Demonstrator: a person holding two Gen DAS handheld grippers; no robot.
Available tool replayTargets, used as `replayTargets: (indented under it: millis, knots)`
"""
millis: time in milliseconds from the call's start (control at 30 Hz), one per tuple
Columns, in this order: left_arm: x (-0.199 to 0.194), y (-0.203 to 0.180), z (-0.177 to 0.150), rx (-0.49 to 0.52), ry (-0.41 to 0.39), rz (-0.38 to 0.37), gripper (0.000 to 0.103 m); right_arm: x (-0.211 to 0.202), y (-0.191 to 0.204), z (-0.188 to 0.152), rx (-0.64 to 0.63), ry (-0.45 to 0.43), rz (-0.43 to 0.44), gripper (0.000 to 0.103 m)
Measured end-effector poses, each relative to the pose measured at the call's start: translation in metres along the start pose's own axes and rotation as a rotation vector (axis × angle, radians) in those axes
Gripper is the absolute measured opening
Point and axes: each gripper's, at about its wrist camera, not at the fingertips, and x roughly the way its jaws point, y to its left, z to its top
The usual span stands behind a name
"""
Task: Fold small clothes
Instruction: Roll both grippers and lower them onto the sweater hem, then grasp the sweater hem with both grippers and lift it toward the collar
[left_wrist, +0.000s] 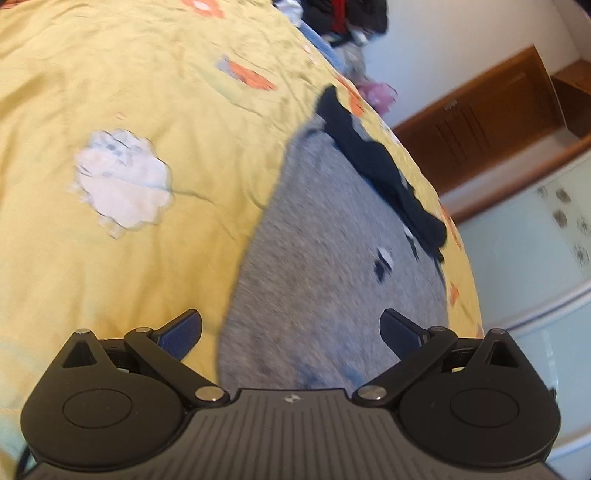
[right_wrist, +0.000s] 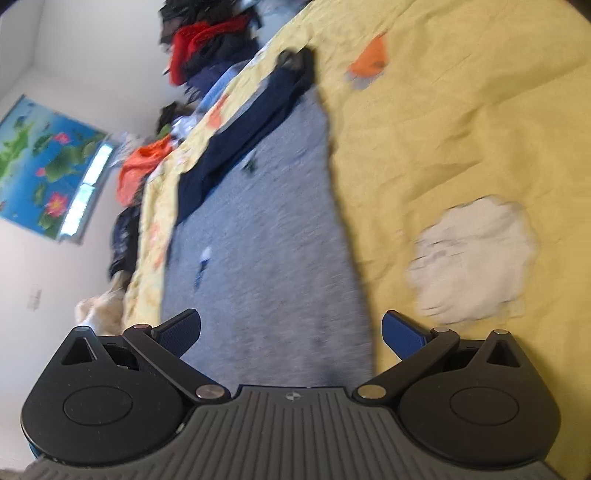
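Left wrist view: both grippers, left gripper (left_wrist: 290, 332) and right gripper (right_wrist: 290, 332), spread wide, empty; grey garment (left_wrist: 332, 258) looks soft, light; pinch near corners.

The bedspread (left_wrist: 147, 258) is yellow with a pattern of white cloud-shaped patches (left_wrist: 123, 177) and orange patches (left_wrist: 251, 77). The garment (left_wrist: 332, 277) lying on it is heathered grey with a dark navy band (left_wrist: 384, 173) along one edge and a small white-and-dark mark (left_wrist: 383, 260) on its surface. The gripper fingers (right_wrist: 402, 336) carry blue textured pads on black linkages, and a wall poster (right_wrist: 40, 162) shows green leaves and pink flowers on a blue ground.
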Motion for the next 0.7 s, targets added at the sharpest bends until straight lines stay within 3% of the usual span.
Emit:
replayTargets:
  millis: [100,200,233,333,433,500,533,567,600,667,700]
  knots:
    - [0.006,0.004,0.003,-0.034,0.051,-0.081,0.103,-0.003,-0.016,-0.004,0.072,0.016,0.076,0.103]
    - [0.025,0.014,0.000,-0.151,0.226,-0.271,0.103,0.008,-0.016,-0.015,0.097,0.126,0.174,0.103]
    - [0.028,0.014,-0.002,-0.163,0.253,-0.303,0.103,0.012,-0.012,-0.019,0.081,0.162,0.191,0.103]
    - [0.028,0.013,-0.003,-0.156,0.281,-0.316,0.103,0.020,0.002,-0.027,0.011,0.218,0.195,0.103]
    - [0.027,0.017,-0.003,-0.196,0.280,-0.330,0.103,0.018,0.000,-0.024,0.045,0.212,0.215,0.103]
    - [0.028,0.011,-0.004,-0.172,0.287,-0.290,0.099,0.015,-0.003,-0.023,0.065,0.201,0.226,0.100]
    - [0.028,0.007,-0.004,-0.149,0.282,-0.262,0.090,0.015,-0.002,-0.023,0.064,0.198,0.212,0.096]
    - [0.028,0.003,-0.005,-0.119,0.281,-0.233,0.082,0.014,-0.004,-0.025,0.055,0.200,0.191,0.079]
    - [0.028,0.000,-0.006,-0.091,0.283,-0.198,0.063,0.014,-0.004,-0.027,0.046,0.208,0.172,0.062]
    - [0.027,0.002,-0.006,-0.068,0.289,-0.166,0.054,0.017,-0.008,-0.032,0.038,0.222,0.137,0.038]
    - [0.026,0.003,-0.006,-0.064,0.292,-0.160,0.047,0.018,-0.011,-0.034,0.039,0.224,0.129,0.032]
